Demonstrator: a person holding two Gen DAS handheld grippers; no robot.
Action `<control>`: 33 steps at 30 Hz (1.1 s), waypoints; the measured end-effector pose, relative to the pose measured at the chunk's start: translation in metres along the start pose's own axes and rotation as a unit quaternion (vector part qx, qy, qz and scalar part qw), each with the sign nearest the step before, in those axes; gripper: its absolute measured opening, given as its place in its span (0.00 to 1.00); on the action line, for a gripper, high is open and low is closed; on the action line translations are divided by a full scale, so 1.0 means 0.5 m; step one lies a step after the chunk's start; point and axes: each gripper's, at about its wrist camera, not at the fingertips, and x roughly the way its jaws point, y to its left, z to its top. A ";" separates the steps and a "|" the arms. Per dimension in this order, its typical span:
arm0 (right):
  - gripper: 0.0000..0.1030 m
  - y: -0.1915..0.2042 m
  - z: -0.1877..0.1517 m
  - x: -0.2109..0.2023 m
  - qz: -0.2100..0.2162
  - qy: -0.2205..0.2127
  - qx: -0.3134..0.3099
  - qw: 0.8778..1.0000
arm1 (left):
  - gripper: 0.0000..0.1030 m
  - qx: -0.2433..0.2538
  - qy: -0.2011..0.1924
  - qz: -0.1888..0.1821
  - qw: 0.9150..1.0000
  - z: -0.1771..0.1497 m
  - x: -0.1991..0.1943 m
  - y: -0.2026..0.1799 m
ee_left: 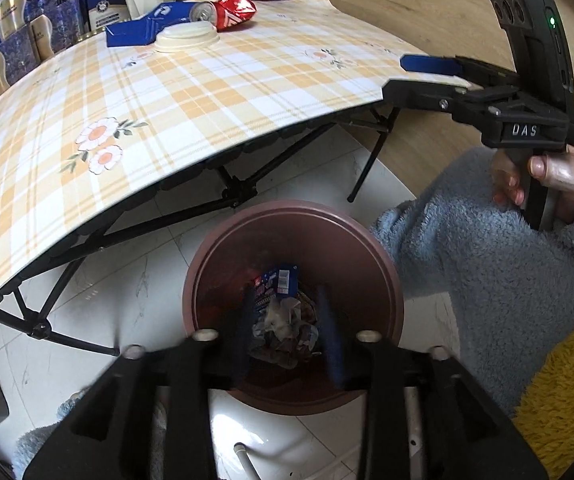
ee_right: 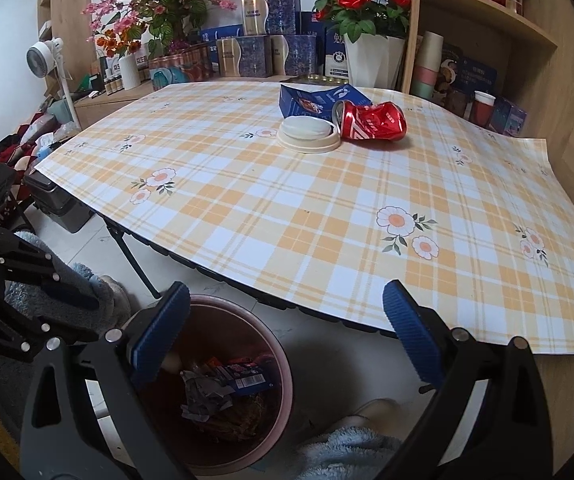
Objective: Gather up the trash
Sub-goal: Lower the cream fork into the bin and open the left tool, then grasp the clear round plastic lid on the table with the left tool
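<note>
A crushed red can, a cream plastic lid and a torn blue carton lie together at the far side of the checked table. They also show in the left wrist view: can, lid, carton. A brown bin stands on the floor below the table edge, holding crumpled paper and a blue wrapper. My left gripper is open and empty right above the bin. My right gripper is open and empty at the table's near edge, over the bin.
Flower pots, blue and gold boxes and cups fill the shelves behind the table. A white fan and a dark box stand at the left. Black folding table legs cross under the tabletop.
</note>
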 end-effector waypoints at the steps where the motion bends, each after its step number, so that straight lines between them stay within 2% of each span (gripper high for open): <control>1: 0.93 -0.001 0.000 0.000 0.000 0.000 0.001 1.000 | 0.51 -0.004 -0.007 0.002 1.000 0.000 -0.005 0.003; 4: 0.93 -0.003 0.001 0.001 -0.001 0.002 0.004 1.000 | 0.67 -0.021 -0.026 0.013 0.999 0.003 -0.020 0.014; 10: 0.94 -0.006 0.003 0.003 -0.002 0.005 0.008 1.000 | 0.83 -0.080 -0.085 0.031 0.993 0.013 -0.069 0.059; 14: 0.94 -0.018 0.007 0.007 0.001 0.011 0.022 1.000 | 0.87 -0.124 -0.126 0.042 0.983 0.021 -0.107 0.096; 23: 0.94 -0.069 0.035 0.017 0.008 0.011 0.081 0.997 | 0.87 -0.161 -0.179 0.075 0.968 0.070 -0.167 0.169; 27: 0.94 -0.088 0.062 0.025 0.003 0.004 0.088 0.996 | 0.87 -0.183 -0.196 0.071 0.961 0.097 -0.183 0.210; 33: 0.94 -0.120 0.108 0.052 -0.015 0.002 0.092 0.996 | 0.87 -0.212 -0.202 0.073 0.953 0.142 -0.176 0.256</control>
